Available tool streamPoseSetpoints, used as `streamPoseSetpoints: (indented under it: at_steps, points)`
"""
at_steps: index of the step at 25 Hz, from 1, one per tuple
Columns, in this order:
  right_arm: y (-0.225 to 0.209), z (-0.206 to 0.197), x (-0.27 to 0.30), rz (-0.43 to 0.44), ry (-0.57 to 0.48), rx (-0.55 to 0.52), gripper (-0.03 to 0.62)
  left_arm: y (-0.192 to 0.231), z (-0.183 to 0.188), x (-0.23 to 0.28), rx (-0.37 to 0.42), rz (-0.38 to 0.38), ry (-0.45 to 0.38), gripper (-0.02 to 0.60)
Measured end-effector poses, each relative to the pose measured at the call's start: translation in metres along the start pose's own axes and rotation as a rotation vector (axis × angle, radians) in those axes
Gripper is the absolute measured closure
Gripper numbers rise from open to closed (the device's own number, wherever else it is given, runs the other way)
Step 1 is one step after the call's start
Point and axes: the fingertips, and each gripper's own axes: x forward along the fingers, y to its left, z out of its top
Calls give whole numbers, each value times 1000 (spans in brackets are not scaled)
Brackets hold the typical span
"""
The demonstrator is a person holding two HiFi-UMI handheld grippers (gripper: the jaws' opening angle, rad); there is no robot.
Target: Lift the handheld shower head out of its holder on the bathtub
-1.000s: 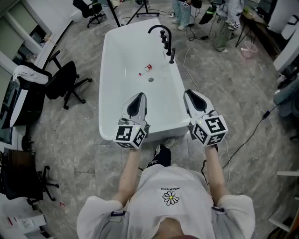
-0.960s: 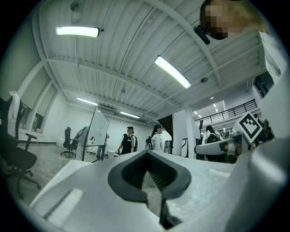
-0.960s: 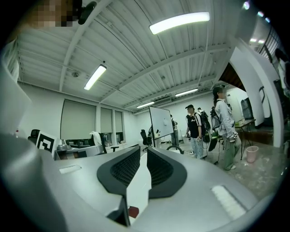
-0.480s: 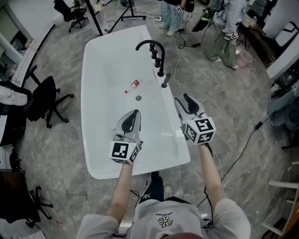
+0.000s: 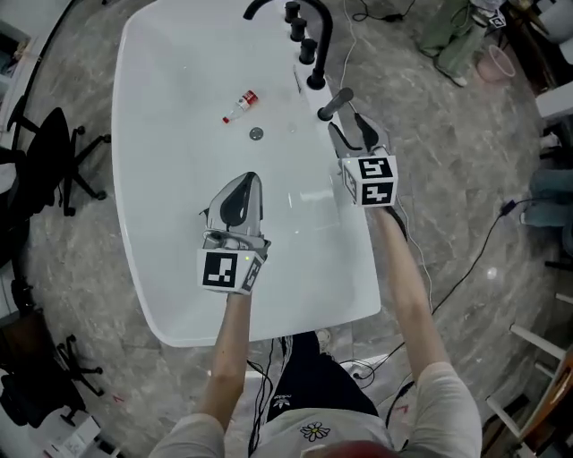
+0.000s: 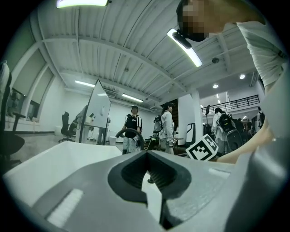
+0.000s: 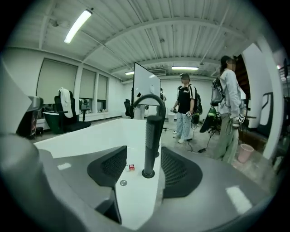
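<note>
The black handheld shower head [image 5: 337, 104] stands upright in its holder on the right rim of the white bathtub [image 5: 161, 80]. My right gripper [image 5: 351, 125] is just short of it, open; its jaws have just been opening. In the right gripper view the shower head [image 7: 152, 144] shows in the gap between the pads, untouched, and the right gripper [image 7: 144, 150] holds nothing. My left gripper [image 5: 248, 180] hovers over the tub's inside, shut and empty. In the left gripper view its tips [image 6: 146, 153] meet.
A black arched faucet [image 5: 315, 27] and black knobs [image 5: 299, 34] line the rim beyond the shower head. A small red-capped bottle [image 5: 240, 105] lies by the drain [image 5: 256, 134]. An office chair [image 5: 55, 152] stands left; a cable [image 5: 474, 259] runs right. People [image 7: 185, 108] stand beyond the tub.
Both grippers have moved forward along the tub and lower. The right one has come up close to the shower head and its jaws have parted.
</note>
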Motion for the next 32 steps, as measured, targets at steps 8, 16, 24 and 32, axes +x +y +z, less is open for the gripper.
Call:
streamPoseSetpoints:
  at_steps: [8, 16, 24, 32]
  points:
    - [-8, -51, 68, 24, 82, 64, 332, 9, -54, 34, -44, -5, -8, 581]
    - [-18, -79, 110, -20, 172, 58, 360, 15, -52, 44, 17, -34, -40, 581]
    - [-21, -81, 116, -110, 145, -3, 436, 41, -67, 25, 65, 8, -14, 581]
    - [-20, -24, 87, -174, 61, -52, 437, 61, -32, 8, 57, 72, -85, 581]
